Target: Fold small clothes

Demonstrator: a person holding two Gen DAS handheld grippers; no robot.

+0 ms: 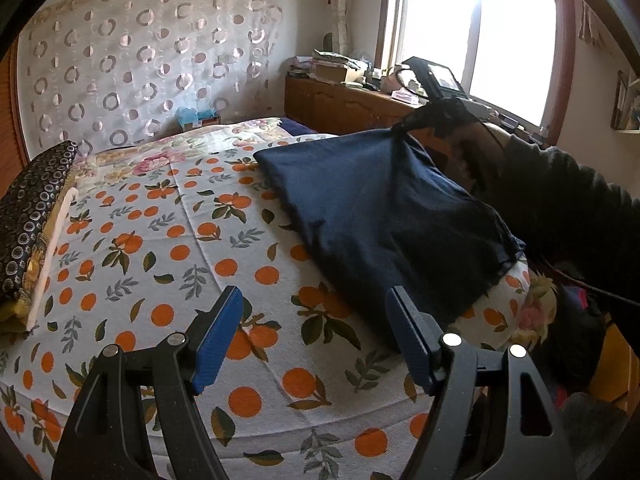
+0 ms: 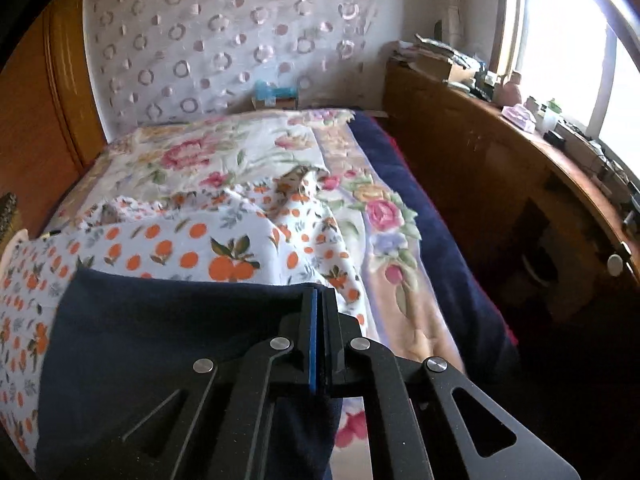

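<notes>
Our right gripper (image 2: 319, 300) pinches the navy garment's (image 1: 372, 216) far corner, while our left gripper (image 1: 316, 320) gapes empty just beside its near hem — nearer hand for that edge.

Bright window (image 1: 476, 36) above a cluttered wooden cabinet (image 1: 344, 100), circle-patterned curtain (image 1: 152, 60) left of the cabinet, behind the bed (image 1: 192, 216)

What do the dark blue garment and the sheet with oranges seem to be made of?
The dark blue garment looks like soft matte knit, perhaps cotton: it drapes in loose folds without shine. The orange-print sheet seems a thin woven cotton, matte, with sharp fold creases and fine ribbed texture. Neither can be confirmed by sight.
</notes>
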